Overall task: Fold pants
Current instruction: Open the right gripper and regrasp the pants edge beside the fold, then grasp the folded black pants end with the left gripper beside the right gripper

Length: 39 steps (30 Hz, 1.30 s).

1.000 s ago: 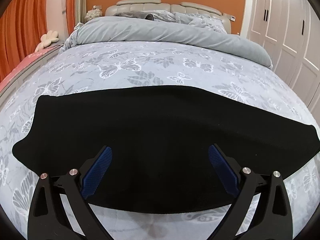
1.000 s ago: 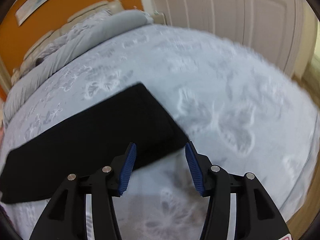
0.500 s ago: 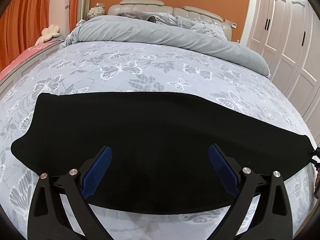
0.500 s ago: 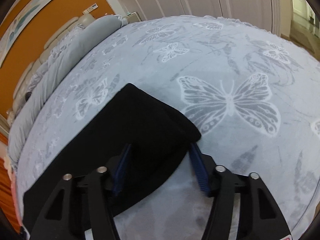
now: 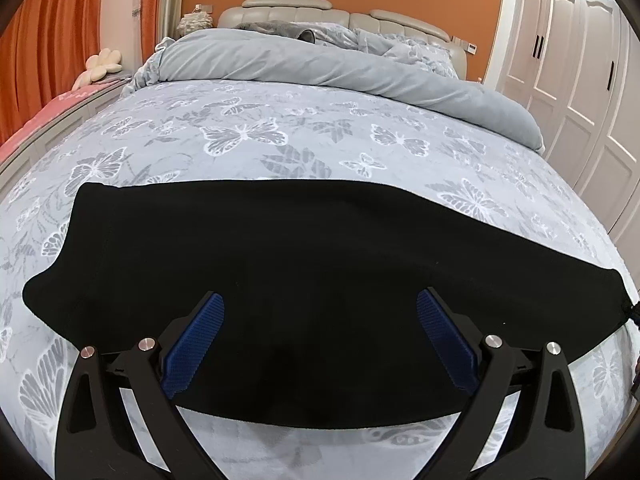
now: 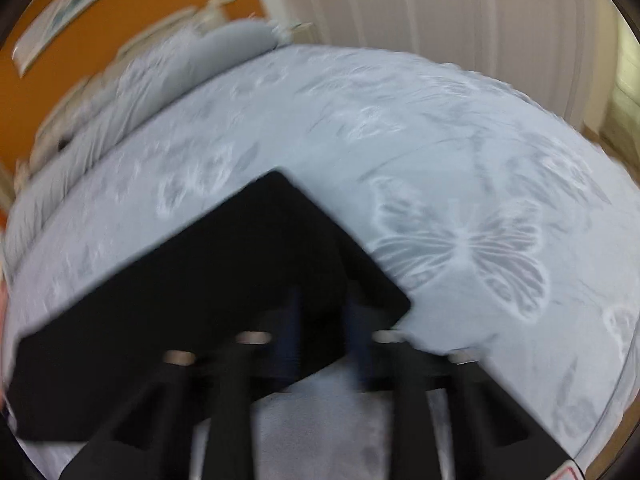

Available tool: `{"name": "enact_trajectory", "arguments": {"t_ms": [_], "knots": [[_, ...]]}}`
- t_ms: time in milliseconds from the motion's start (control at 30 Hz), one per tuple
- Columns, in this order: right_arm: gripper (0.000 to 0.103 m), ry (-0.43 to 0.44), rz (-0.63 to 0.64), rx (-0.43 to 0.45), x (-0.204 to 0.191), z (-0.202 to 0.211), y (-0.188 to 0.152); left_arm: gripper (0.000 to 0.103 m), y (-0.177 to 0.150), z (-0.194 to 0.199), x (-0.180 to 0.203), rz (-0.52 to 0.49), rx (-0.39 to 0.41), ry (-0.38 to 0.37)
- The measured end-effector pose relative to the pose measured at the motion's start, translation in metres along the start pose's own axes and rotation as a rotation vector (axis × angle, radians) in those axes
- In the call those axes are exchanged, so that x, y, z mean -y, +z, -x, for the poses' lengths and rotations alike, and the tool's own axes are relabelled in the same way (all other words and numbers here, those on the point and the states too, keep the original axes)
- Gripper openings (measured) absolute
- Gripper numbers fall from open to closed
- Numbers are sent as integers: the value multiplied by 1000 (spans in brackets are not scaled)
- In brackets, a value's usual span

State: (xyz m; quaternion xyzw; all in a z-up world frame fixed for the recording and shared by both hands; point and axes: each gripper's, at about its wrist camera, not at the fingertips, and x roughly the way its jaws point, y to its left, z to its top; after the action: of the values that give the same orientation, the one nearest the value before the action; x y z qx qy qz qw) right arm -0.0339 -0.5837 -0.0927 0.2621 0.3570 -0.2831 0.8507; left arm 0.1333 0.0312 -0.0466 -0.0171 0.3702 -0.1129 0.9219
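Bedroom with orange walls, orange curtains on the left side and white panelled wardrobe doors [image 5: 576,80] on the right. The working surface is a bed covered by a grey butterfly-print bedspread [image 5: 280,136], with a plain grey duvet [image 5: 320,64] bunched at the padded headboard [image 5: 340,12]. The black pants [image 5: 300,272] lie flat across the near part of the bedspread as a long folded band running left to right. The left gripper [image 5: 320,332] is positioned above the middle of the band, near its closer edge, jaws spread wide apart and nothing between the blue pads [image 5: 196,340]. The right wrist view is motion-blurred. In it the right gripper [image 6: 320,320] sits at the pants' [image 6: 224,280] right end, close to the near corner, fingers drawn close together with black fabric between them; it appears to be gripping the cloth, though blur prevents confirming firm contact.
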Motion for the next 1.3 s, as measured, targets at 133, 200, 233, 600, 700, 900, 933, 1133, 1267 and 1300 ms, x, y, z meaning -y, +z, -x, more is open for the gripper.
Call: {"name": "enact_trajectory", "arguments": {"t_ms": [133,200,233,600,700,900,933,1133,1267,1300], "knots": [[8,-34,43,137,-10,34,14,95,-1,-4,1,-3,-6,8],[8,-60,-2,122,8,27,17,95,-1,-6,0,-2,-9,6],[9,-73,-30,53,20,6,10,95,-2,-7,1,-4,-12,6],[50,13,-188,11,34,15,-8,95,-2,-5,2,1,-18,2],[61,32,-218,-12,27,3,-14,95,-2,-5,0,14,-34,-11],[82,98,-375,13,18,-4,-11,96,-4,-1,-11,60,-55,-2],[83,91,-396,25,16,-7,-10,96,-3,0,-18,87,-64,-6],[37,54,-367,68,10,-14,-7,96,-2,10,-82,329,-80,62],[18,130,-386,51,16,-19,-6,96,-10,39,-159,608,-5,232],[18,122,-375,53,14,-18,-6,95,-14,40,-174,671,-10,250]]}}
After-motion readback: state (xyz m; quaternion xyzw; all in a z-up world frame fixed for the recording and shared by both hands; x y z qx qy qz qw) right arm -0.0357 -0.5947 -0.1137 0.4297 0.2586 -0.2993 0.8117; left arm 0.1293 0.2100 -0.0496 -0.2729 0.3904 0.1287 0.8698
